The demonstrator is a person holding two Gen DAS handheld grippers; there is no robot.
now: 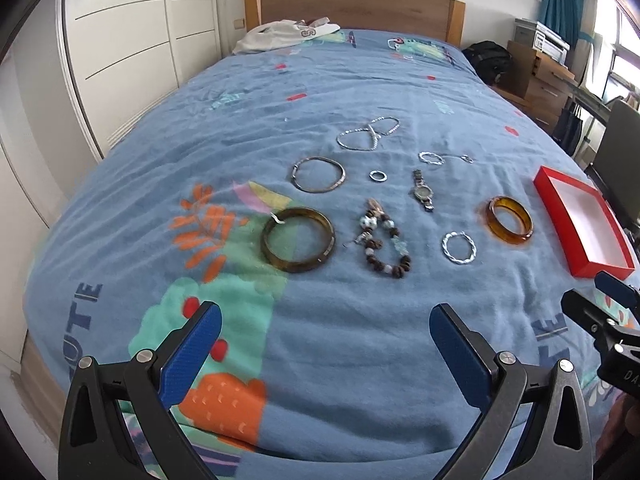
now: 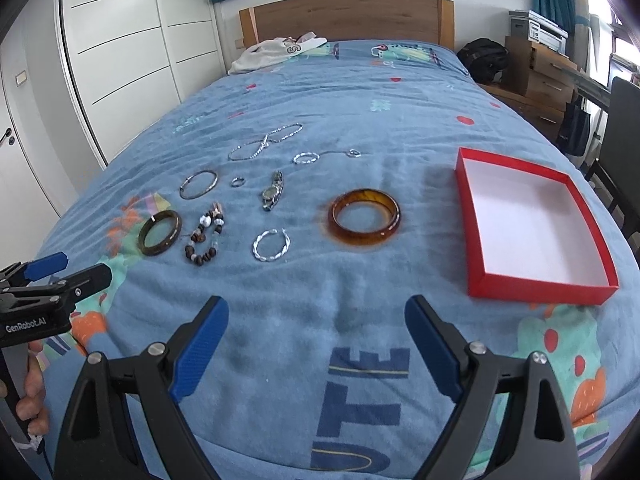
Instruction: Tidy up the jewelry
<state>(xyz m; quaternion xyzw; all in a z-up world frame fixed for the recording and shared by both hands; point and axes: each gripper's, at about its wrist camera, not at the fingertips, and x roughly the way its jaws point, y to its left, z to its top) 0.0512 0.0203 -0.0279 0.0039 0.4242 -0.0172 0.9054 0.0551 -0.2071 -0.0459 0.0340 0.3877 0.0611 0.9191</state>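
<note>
Jewelry lies spread on a blue bedspread (image 1: 320, 92): a dark green bangle (image 1: 297, 239), a beaded bracelet (image 1: 383, 242), an amber bangle (image 2: 363, 222), a twisted silver hoop (image 2: 271, 244), a watch (image 2: 273, 191), a thin silver bangle (image 1: 319, 174), a small ring (image 1: 378, 176) and a silver chain (image 1: 368, 133). An open red box (image 2: 478, 280) with a white inside sits to the right, empty. My left gripper (image 1: 325, 336) is open and empty, short of the green bangle. My right gripper (image 2: 316, 332) is open and empty, short of the amber bangle.
A white garment (image 2: 276, 52) lies by the wooden headboard (image 2: 348, 16). White wardrobes (image 2: 120, 48) stand left of the bed. A black bag (image 2: 482, 58), wooden drawers (image 2: 548, 80) and a dark chair (image 2: 620, 128) stand on the right.
</note>
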